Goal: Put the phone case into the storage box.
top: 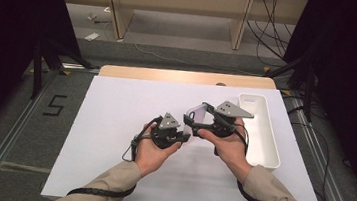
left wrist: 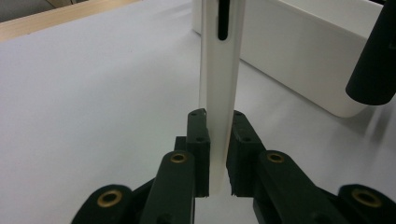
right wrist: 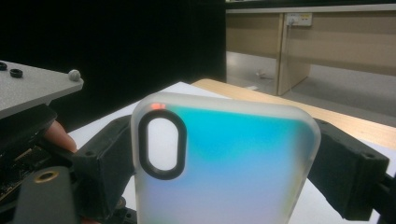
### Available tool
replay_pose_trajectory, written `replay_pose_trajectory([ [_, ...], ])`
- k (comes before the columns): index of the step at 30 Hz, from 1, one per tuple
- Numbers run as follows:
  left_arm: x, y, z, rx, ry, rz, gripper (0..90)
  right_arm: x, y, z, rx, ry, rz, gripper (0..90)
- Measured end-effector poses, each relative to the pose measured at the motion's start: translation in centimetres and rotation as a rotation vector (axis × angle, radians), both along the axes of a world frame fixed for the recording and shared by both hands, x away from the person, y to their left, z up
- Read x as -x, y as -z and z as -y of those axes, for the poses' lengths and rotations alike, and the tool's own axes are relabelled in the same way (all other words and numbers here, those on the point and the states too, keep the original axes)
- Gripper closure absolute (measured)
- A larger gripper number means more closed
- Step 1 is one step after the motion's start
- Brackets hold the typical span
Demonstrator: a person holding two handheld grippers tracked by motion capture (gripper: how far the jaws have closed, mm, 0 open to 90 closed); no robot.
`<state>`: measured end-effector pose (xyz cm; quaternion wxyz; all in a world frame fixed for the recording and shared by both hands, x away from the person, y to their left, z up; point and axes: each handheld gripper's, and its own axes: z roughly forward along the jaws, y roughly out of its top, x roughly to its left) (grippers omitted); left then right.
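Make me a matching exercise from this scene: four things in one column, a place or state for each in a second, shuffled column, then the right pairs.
Things:
1. phone case
2. white bin
3. left gripper
4. white sheet

Places or states:
A. covers the tabletop
B. shut on the case's thin edge
C. stands on the table's right side
D. frosted, with an oval camera cutout, held between both grippers

Pairs: 1-D, 2-C, 3-B, 4-A
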<state>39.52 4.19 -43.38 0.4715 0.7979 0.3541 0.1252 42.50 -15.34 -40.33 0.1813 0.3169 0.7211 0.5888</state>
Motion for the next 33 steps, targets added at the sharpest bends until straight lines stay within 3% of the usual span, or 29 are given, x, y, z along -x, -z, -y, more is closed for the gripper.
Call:
replay_pose_trajectory([
  [7, 0.1, -0.1, 0.0, 0.004, 0.005, 0.008, 80.7, 0.1, -0.2, 0.0, -0.007, -0.004, 0.008, 17.3],
  [11, 0.1, -0.1, 0.0, -0.002, 0.012, 0.037, 79.8, 0.2, -0.3, 0.1, -0.004, -0.006, 0.012, 17.5],
  [20, 0.3, -0.2, -0.7, -0.05, 0.054, 0.098, 51.2, 0.2, -0.9, 0.6, -0.012, -0.001, 0.01, 17.6],
  [28, 0.9, -0.4, -1.9, -0.136, 0.128, 0.092, 24.4, 0.0, -1.2, 1.4, -0.003, 0.017, 0.013, 17.6],
  [33, 1.1, -0.2, -3.5, -0.15, 0.155, 0.082, 16.7, -0.1, -1.5, 1.9, -0.007, 0.03, 0.022, 17.5],
])
